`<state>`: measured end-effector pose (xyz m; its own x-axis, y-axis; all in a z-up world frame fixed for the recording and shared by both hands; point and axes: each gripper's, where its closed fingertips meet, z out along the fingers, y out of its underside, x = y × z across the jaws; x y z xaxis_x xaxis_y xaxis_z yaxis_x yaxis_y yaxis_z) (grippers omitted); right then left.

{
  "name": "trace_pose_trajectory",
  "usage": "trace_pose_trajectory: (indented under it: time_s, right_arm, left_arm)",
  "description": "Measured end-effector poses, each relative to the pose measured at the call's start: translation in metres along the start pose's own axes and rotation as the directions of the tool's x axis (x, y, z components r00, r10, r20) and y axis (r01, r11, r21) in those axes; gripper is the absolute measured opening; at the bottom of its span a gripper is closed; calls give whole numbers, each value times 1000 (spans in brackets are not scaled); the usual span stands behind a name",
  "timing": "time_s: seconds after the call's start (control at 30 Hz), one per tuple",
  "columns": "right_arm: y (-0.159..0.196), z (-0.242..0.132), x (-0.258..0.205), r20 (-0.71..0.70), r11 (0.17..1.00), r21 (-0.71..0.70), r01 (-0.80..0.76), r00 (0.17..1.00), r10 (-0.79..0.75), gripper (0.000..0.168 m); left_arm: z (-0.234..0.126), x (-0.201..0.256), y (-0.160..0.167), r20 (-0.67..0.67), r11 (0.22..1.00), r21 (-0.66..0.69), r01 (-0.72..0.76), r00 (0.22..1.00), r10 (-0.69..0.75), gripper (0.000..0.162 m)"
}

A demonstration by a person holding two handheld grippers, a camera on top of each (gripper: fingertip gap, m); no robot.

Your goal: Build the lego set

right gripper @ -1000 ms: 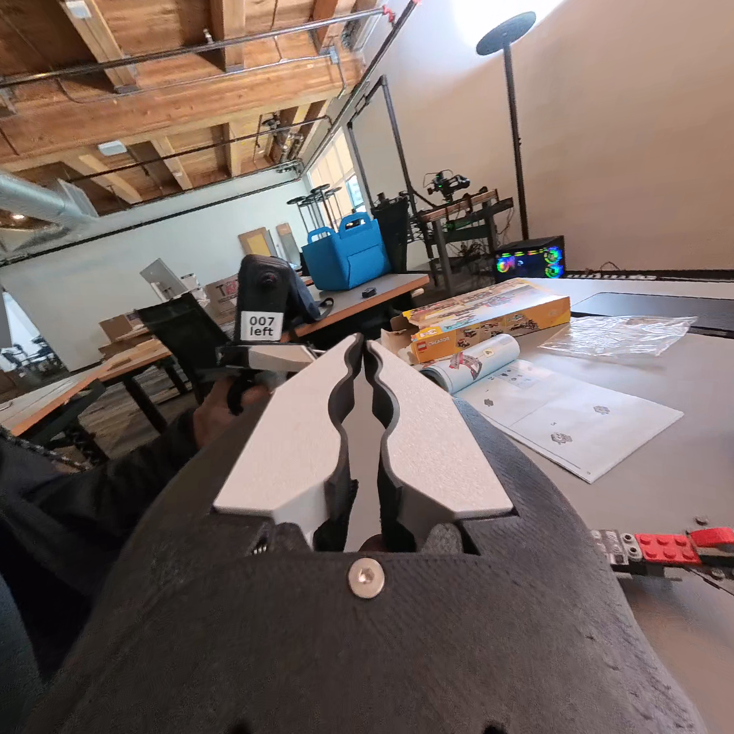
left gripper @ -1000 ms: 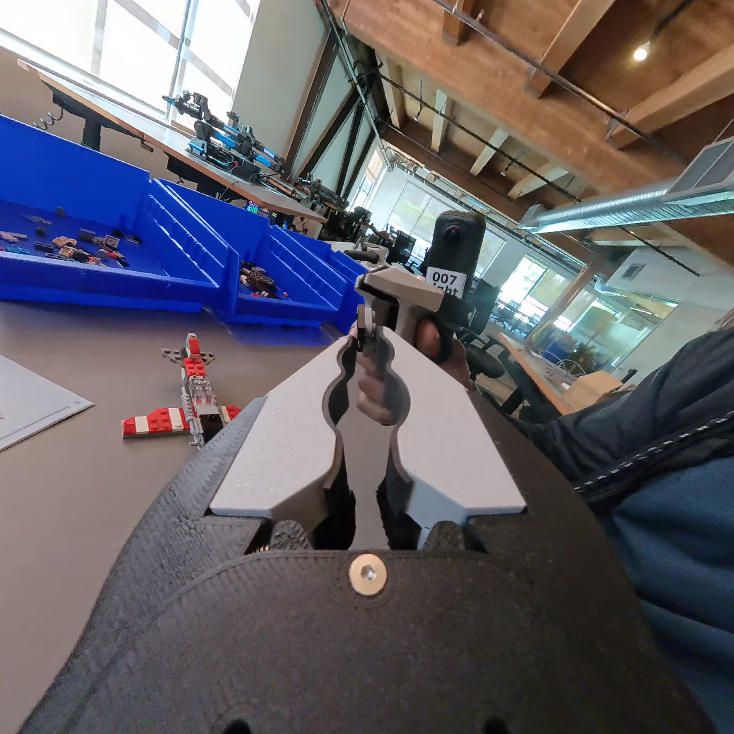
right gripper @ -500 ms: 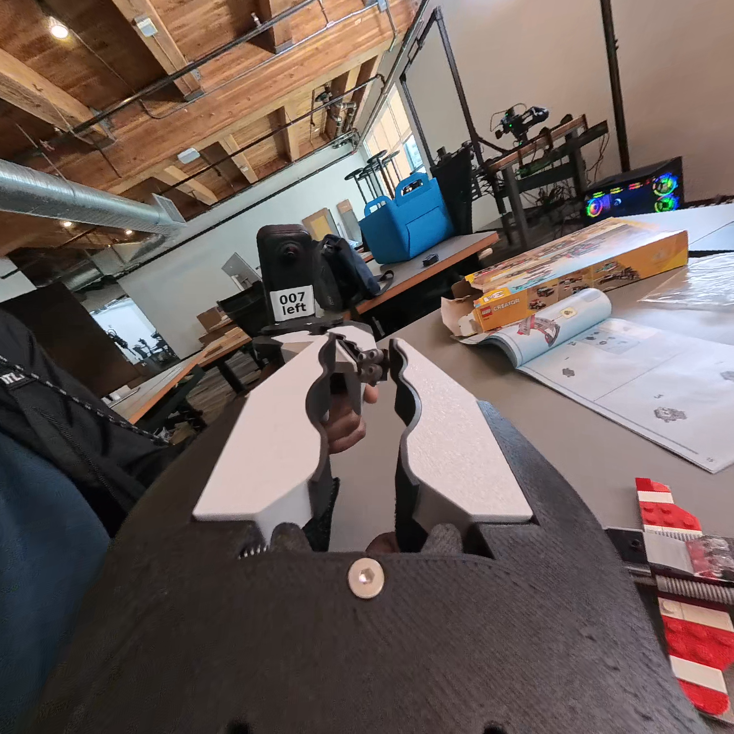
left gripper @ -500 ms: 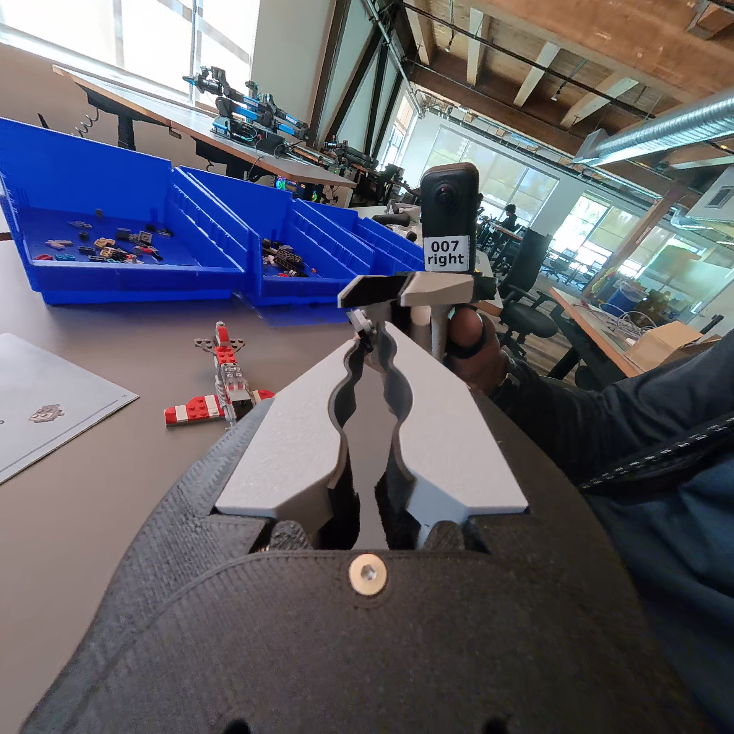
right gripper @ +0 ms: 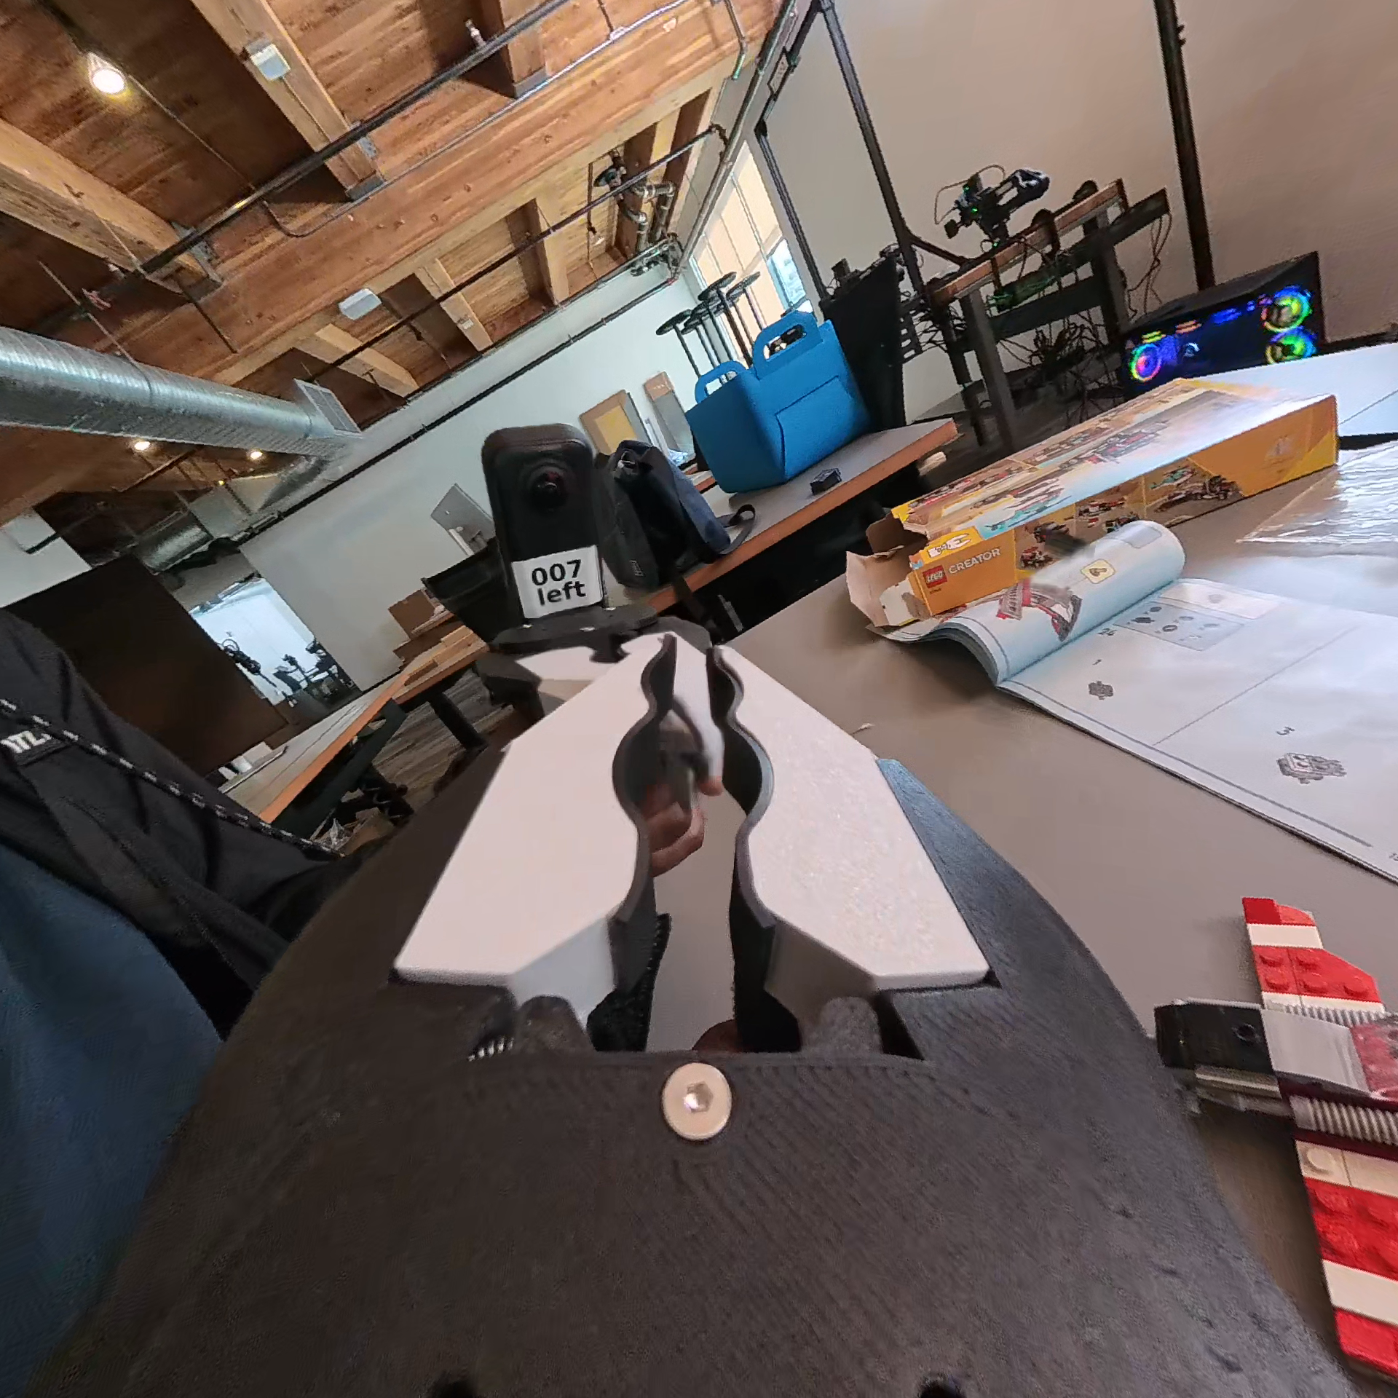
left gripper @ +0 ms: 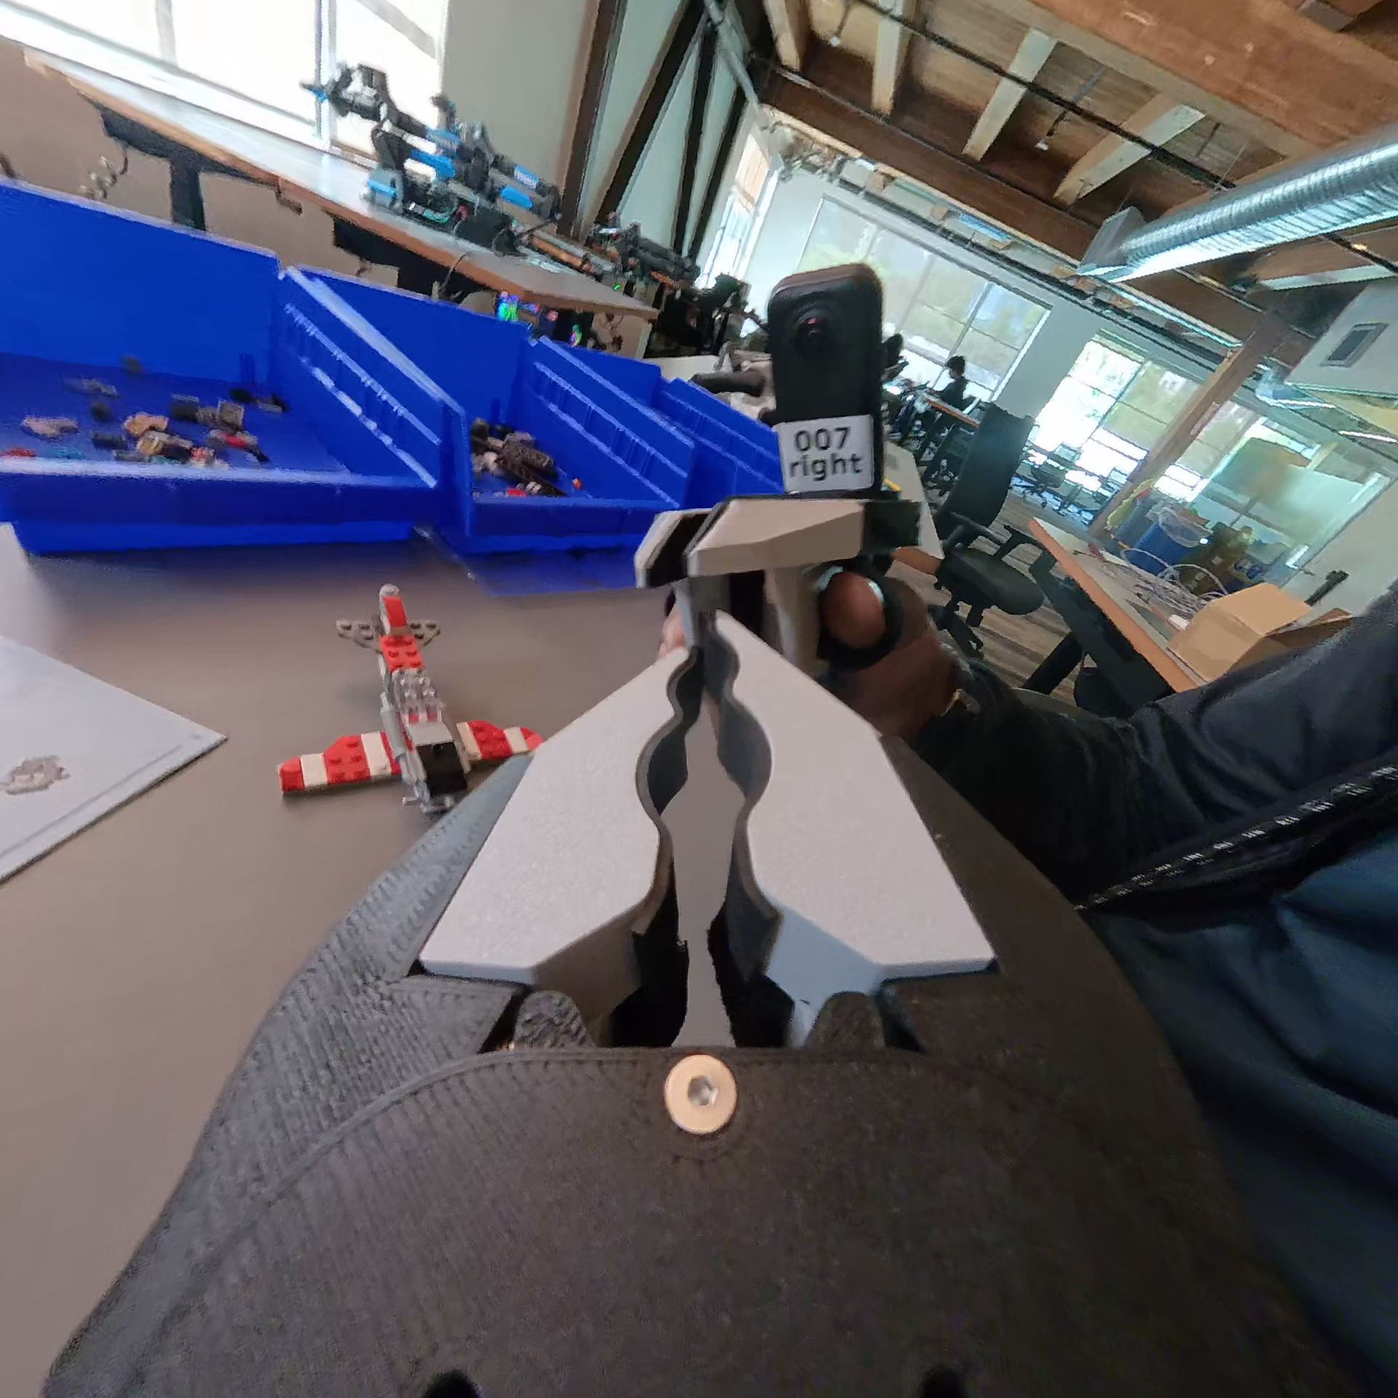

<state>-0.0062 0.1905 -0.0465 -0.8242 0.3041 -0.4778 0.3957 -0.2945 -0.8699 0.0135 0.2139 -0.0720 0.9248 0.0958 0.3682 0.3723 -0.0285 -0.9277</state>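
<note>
Blue bins [left gripper: 363, 454] stand at your ten o'clock in the left wrist view, at the far edge of the grey table [left gripper: 151, 945]. Small loose bricks [left gripper: 144, 439] lie scattered on the floor of the left one, and a dark clump of pieces [left gripper: 514, 461] in the next.

Nearer, at nine o'clock, the red-and-white lego plane [left gripper: 412, 726] lies flat on the table, apart from both tools.

Your left gripper [left gripper: 700, 666] has its tips nearly touching, and something thin and grey sits at them; I cannot tell whether it is gripped. Right behind, at twelve o'clock, your right gripper [left gripper: 673, 552] fills the way ahead. Its fingers stand a narrow gap apart, and what lies between is blurred.

In the right wrist view, the open instruction booklet [right gripper: 1180, 681] and the yellow box [right gripper: 1119, 484] lie at two o'clock.
</note>
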Motion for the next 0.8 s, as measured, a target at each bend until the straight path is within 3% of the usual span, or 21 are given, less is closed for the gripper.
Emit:
trace_pose_trajectory:
  time_s: [0.13, 0.3, 0.4, 0.53, 0.63, 0.8]
  right_arm:
    - [3, -2, 8, -42, 1000, 8, -2, 999, 3, 10]
    - [6, -5, 14, -79, 1000, 19, 7, 997, -5, 11]
    - [6, -8, 19, -112, 999, 28, 33, 993, -30, 12]
    - [6, -13, 23, -130, 998, 48, 47, 991, -40, 12]
    - [8, -16, 26, -142, 997, 54, 57, 989, -48, 12]
    - [11, -16, 26, -147, 996, 47, 70, 987, -62, 12]
  left_arm:
    - [1, -18, 12, 82, 999, -51, 15, 997, -11, 2]
    - [-3, -29, 8, 132, 999, -13, 48, 990, -46, 16]
    - [-9, -34, -2, 176, 1000, 29, 2, 984, -7, 2]
    - [-15, -34, -14, 214, 994, 70, -82, 975, 66, 1]
    - [-20, -31, -28, 169, 983, 181, -18, 985, -14, 1]
    - [-40, -29, -52, -72, 877, 400, 265, 963, -258, 1]
